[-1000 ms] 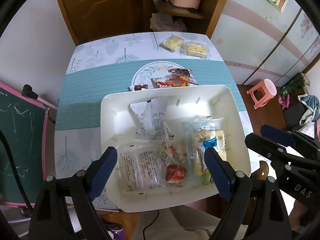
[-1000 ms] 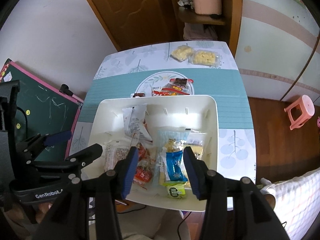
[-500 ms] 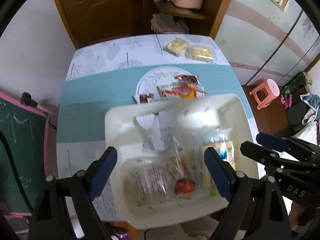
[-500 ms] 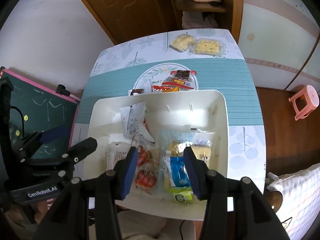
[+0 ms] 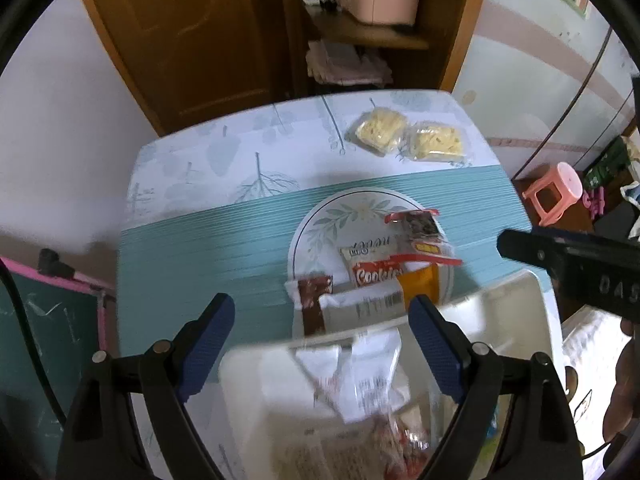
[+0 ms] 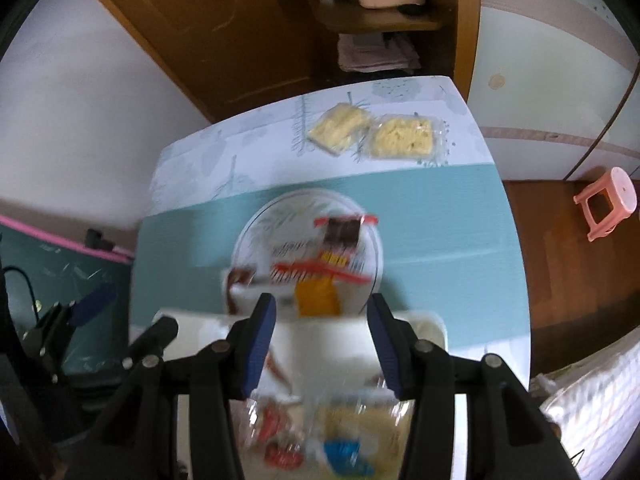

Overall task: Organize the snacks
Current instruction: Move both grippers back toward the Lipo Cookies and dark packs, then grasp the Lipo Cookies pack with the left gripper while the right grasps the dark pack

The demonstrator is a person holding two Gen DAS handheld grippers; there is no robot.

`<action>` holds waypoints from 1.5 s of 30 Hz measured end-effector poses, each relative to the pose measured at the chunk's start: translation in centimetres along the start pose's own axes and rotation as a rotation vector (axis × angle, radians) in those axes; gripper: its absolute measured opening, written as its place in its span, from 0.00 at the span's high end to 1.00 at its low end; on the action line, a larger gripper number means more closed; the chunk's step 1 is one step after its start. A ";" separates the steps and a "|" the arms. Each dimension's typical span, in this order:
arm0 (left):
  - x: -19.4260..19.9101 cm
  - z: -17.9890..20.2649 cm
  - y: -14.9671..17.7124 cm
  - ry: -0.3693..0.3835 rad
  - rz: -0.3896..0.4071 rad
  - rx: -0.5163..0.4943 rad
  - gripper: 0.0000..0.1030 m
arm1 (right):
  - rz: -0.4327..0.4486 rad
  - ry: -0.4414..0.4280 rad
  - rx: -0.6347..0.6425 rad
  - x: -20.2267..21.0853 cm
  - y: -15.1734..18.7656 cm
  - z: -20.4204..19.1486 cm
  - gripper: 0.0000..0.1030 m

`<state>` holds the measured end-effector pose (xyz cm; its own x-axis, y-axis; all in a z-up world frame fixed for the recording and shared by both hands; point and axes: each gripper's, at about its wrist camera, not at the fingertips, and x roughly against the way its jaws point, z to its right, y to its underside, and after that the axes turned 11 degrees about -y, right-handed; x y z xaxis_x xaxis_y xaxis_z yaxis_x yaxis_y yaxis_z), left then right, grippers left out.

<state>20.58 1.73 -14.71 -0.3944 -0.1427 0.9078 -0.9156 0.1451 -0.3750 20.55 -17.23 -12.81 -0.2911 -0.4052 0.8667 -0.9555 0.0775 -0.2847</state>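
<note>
Snacks awaiting sorting lie in two groups on the tabletop (image 5: 192, 240), which is covered by a teal-and-white leaf-print cloth. At the near edge sits a white rectangular plastic bin (image 5: 516, 312), already holding several packets: a white printed sachet (image 5: 360, 376), red-wrapped sweets (image 6: 280, 440) and a blue-labelled packet (image 6: 344, 452), all blurred. Just beyond its far rim, a small pile rests on the cloth's round floral medallion: a red cookie packet (image 5: 376, 274), an orange sachet (image 5: 420, 286), a dark brown bar (image 5: 316, 300) and a clear wrapper with red ends (image 5: 416, 224). Well apart, at the far right corner, lie two clear bags of yellow noodle cakes (image 5: 408, 140), side by side. The left hand-held gripper (image 5: 320, 344) hangs above the bin's far rim with its blue-padded fingers spread wide and nothing between them; the right hand-held gripper (image 6: 322, 344) stands partly apart, likewise empty. Both point steeply down toward the medallion pile, an attitude that probably prepares a pick of a loose packet for transfer into the bin. Much of the sorting appears unfinished.
</note>
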 end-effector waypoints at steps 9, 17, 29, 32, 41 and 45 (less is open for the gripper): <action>-7.2 2.4 -1.8 0.055 -0.140 -0.049 0.15 | -0.120 -0.002 -0.146 -8.7 -5.0 3.8 0.53; -9.7 2.7 -2.3 0.071 -0.185 -0.055 0.15 | -0.198 0.020 -0.154 -13.4 -5.6 3.7 0.53; -11.6 3.8 -3.2 0.101 -0.236 -0.055 0.15 | -0.216 0.069 -0.082 -15.2 -5.2 3.3 0.58; -12.3 4.5 -3.6 0.122 -0.259 -0.052 0.15 | -0.196 0.105 -0.108 -14.3 -5.0 4.7 0.87; -14.8 6.9 -4.6 0.155 -0.351 -0.058 0.15 | -0.196 0.013 -0.282 -13.0 -4.0 9.3 0.91; -16.0 7.7 -4.5 0.140 -0.389 -0.058 0.31 | -0.169 -0.028 -0.313 -12.1 -4.1 9.4 0.90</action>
<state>30.40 -4.14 -28.94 -0.0019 -0.0636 0.9980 -0.9867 0.1626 0.0085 28.47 -21.19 -25.94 -0.1305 -0.4604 0.8781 -0.9596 0.2813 0.0049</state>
